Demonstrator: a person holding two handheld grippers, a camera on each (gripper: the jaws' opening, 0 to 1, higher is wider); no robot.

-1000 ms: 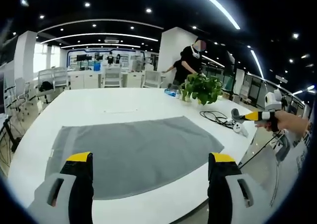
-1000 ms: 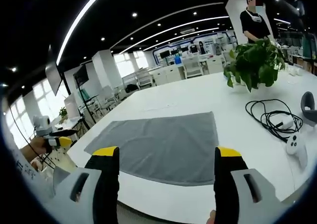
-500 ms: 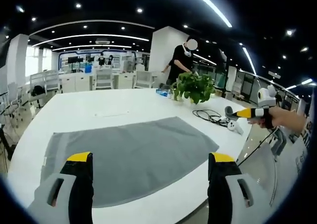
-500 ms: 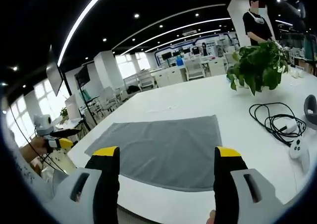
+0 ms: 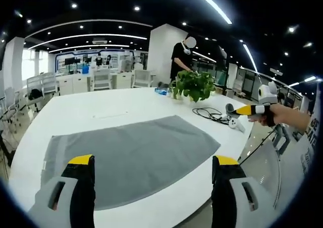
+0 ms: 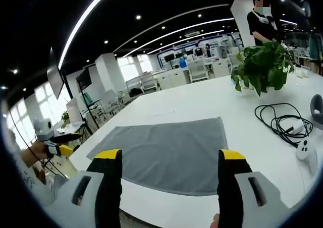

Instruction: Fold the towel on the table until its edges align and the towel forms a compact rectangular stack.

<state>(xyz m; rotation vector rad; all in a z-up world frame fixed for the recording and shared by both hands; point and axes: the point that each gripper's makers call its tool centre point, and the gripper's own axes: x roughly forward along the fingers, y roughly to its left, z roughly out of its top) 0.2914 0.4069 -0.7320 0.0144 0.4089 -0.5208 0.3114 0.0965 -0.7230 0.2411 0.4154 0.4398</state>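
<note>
Towel [image 5: 128, 157] lies flat on the white surface [image 5: 111, 107], spread unfolded. We hold the left tool [image 5: 151, 175] and right tool [image 6: 169, 170] above its near edge, jaws apart, touching nothing.

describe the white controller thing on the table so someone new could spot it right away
Start at the big white table and find the leafy potted plant near its far side. In front of the plant lies a coil of black cable; the white handheld controller sits at the cable's near end, the one small white thing beside that dark loop.
</note>
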